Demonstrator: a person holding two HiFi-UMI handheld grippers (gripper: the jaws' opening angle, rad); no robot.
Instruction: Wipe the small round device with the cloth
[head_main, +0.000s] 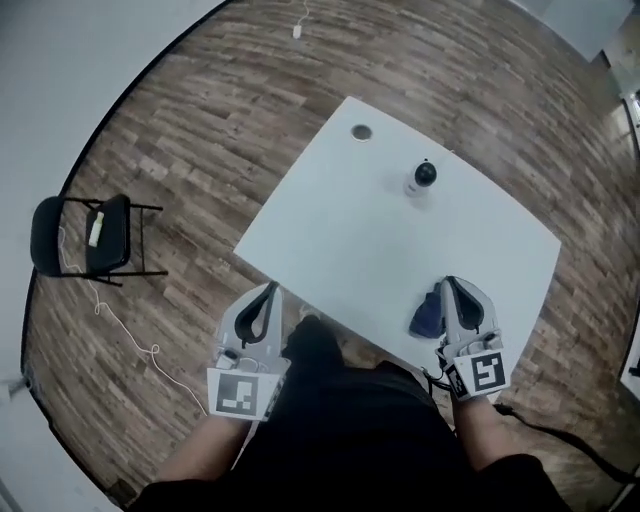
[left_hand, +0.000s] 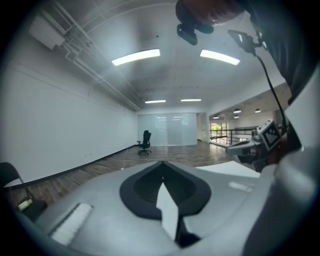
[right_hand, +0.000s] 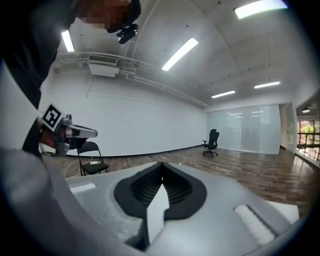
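Pre-grasp step — left gripper (head_main: 268, 292) and right gripper (head_main: 450, 285) clenched, empty. Next: open right jaws over near cloth (head_main: 425, 316); small round device (head_main: 424, 177) stands far.

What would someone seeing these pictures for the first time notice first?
A white table set askew on the wood floor stands out, with the small round device near its far edge and a dark blue cloth bunched at its near edge. The right gripper is beside the cloth and the left gripper off the table's near edge, both shut and empty. A black folding chair stands at the left.
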